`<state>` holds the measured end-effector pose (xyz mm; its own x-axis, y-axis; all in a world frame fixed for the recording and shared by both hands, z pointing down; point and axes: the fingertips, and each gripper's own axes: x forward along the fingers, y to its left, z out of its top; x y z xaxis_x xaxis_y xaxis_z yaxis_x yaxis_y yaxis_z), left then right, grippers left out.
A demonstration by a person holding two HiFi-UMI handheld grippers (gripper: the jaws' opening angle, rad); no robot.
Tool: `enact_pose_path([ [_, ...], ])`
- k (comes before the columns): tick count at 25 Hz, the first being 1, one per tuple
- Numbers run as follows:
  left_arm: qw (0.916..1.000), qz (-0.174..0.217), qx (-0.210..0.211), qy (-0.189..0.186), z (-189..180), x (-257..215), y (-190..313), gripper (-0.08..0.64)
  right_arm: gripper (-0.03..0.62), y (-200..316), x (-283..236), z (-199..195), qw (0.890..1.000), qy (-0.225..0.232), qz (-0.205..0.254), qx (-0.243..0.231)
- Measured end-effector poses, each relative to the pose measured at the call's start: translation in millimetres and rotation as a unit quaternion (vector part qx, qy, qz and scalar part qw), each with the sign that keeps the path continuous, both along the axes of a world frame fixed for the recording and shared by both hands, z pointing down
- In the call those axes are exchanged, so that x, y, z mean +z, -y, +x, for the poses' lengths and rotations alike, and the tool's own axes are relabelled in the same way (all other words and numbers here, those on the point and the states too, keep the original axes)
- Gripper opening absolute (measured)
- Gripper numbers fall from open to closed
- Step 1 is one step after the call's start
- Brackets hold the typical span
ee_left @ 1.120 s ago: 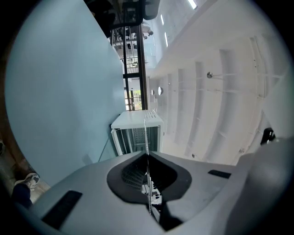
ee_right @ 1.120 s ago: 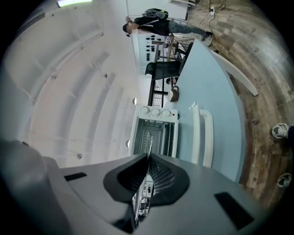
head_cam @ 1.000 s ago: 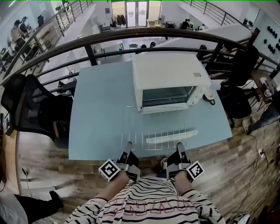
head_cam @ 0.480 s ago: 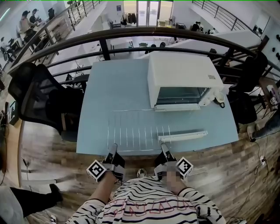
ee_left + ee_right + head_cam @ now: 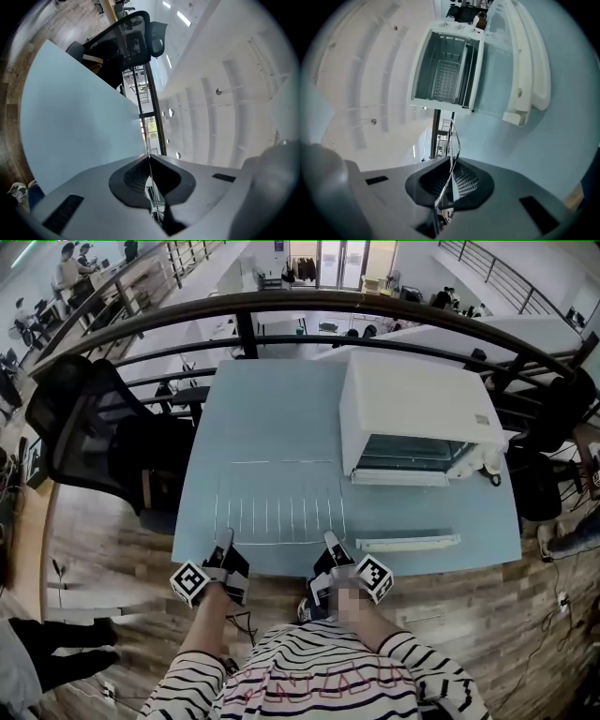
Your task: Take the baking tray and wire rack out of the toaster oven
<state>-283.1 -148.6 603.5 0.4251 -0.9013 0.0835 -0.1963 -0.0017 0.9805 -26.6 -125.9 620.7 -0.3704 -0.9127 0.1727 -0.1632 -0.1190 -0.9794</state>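
Wire rack [image 5: 278,502] is out of the toaster oven [image 5: 422,404] and lies level over the pale blue bench [image 5: 272,409], to the oven's left. Left gripper [image 5: 225,538] and right gripper [image 5: 330,540] each have jaws clamped nearly together on the rack's near edge wire. Oven door [image 5: 408,542] is folded down open. A tray [image 5: 446,82] sits inside the cavity.
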Motion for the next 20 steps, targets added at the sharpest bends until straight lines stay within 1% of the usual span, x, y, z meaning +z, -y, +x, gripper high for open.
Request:
enact_pose_path([
  [5,0.9998,-0.005,0.015,0.011,-8,13,46,0.023,0.037,43,10,-10,1.000,-0.014,-0.014,-0.010],
  [11,0.9993,-0.020,0.018,0.026,-24,20,123,0.023,0.037,119,19,-27,0.999,-0.023,-0.031,-0.012],
  [15,0.9986,-0.036,0.010,0.037,-36,17,168,0.023,0.037,163,16,-37,0.999,-0.031,-0.042,-0.011],
  [20,0.9981,-0.049,-0.006,0.037,-37,36,212,0.023,0.037,204,40,-37,0.998,-0.032,-0.052,0.006],
])
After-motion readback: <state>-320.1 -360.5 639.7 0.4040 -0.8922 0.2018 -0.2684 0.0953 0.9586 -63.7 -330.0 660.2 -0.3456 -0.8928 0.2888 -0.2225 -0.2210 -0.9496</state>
